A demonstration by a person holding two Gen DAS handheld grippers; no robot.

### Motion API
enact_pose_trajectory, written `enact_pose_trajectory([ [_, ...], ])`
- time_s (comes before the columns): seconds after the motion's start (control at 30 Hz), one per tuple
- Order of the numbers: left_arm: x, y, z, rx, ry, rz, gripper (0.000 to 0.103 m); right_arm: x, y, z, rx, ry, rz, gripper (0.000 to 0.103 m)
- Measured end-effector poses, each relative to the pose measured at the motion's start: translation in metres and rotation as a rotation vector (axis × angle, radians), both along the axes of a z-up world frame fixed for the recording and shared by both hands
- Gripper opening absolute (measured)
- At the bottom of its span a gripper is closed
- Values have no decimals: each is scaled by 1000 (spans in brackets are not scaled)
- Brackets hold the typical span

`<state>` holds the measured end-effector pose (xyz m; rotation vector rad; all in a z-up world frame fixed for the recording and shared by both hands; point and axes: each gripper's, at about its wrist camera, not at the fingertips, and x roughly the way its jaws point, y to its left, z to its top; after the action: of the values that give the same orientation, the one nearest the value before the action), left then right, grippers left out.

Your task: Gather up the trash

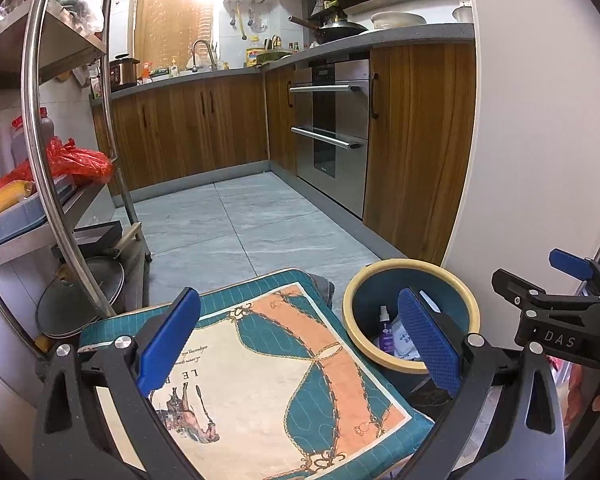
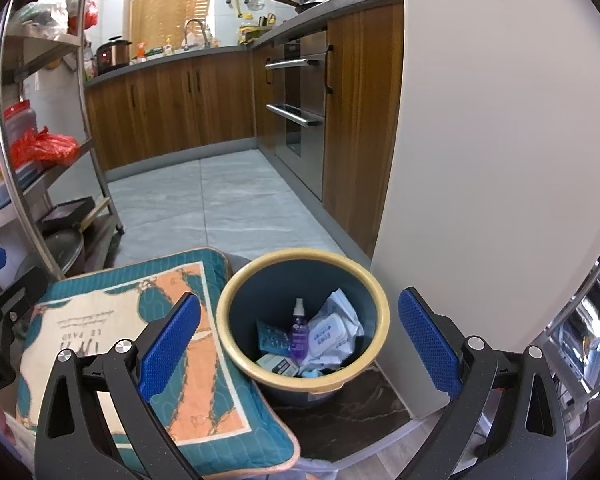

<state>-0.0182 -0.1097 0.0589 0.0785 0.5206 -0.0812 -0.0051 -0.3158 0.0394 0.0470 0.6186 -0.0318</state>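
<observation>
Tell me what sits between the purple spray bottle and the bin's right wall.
In the right wrist view, a white wet-wipes pack fills that stretch inside the bin, right of the purple spray bottle.

A round dark-blue plastic bin with a cream rim (image 2: 236,354) stood upright on the floor, just beside a teal patterned cushion. Inside lay a small purple spray bottle (image 2: 298,330), a white wet-wipes pack (image 2: 330,330) and teal wrappers (image 2: 272,338).
</observation>
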Motion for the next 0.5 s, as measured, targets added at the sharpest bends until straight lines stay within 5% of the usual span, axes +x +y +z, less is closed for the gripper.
enact_pose_trajectory([
  [0.5, 0, -5, 0, 0, -2, 1, 98, 1, -3, 0, 1, 3, -5, 98],
])
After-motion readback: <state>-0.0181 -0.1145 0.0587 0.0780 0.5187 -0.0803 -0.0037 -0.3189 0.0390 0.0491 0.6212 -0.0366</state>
